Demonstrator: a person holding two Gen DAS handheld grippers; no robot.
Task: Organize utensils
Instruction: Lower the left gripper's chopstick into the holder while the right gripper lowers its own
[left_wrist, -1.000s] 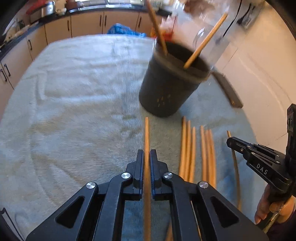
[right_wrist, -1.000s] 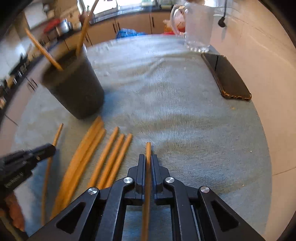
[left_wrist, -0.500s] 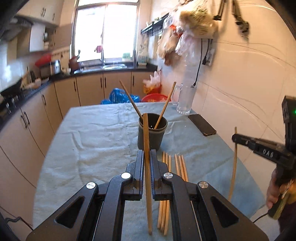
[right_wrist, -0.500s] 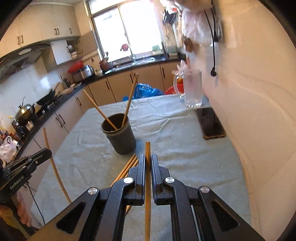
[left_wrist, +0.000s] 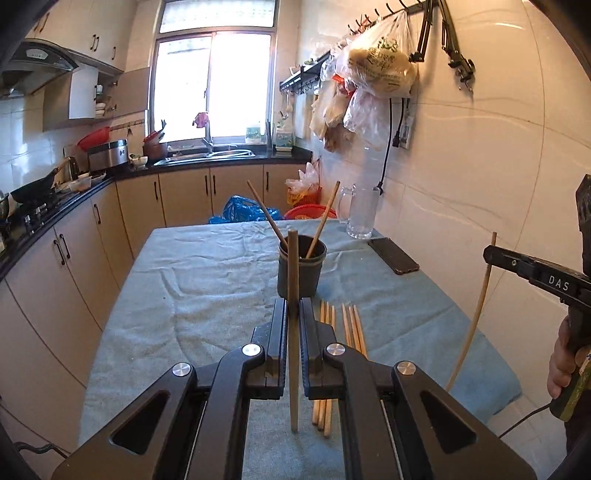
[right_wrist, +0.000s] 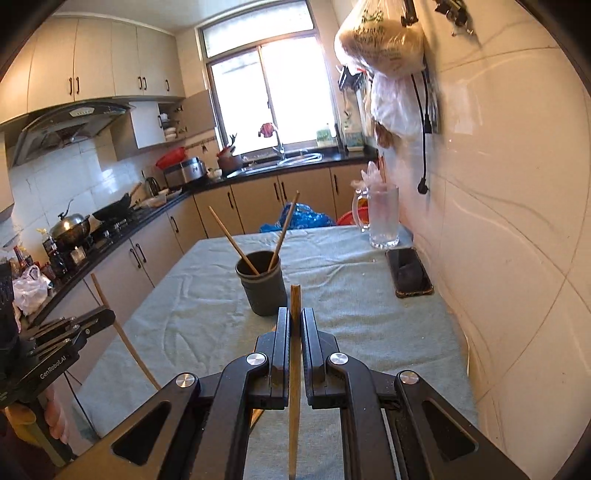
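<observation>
My left gripper is shut on a wooden chopstick held upright, well above the table. My right gripper is shut on another chopstick, also lifted; it appears at the right of the left wrist view with its stick hanging down. A dark cup stands mid-table with two chopsticks leaning in it. Several loose chopsticks lie on the cloth in front of the cup. The left gripper and its stick show at the left of the right wrist view.
A blue-grey cloth covers the table. A glass mug and a dark phone sit by the tiled wall on the right. Cabinets and a stove line the left; bags hang on the wall.
Both grippers rose from the cloth, each carrying its chopstick, and tilted up. The cup went from close and large to small and farther off; the kitchen came into view.
</observation>
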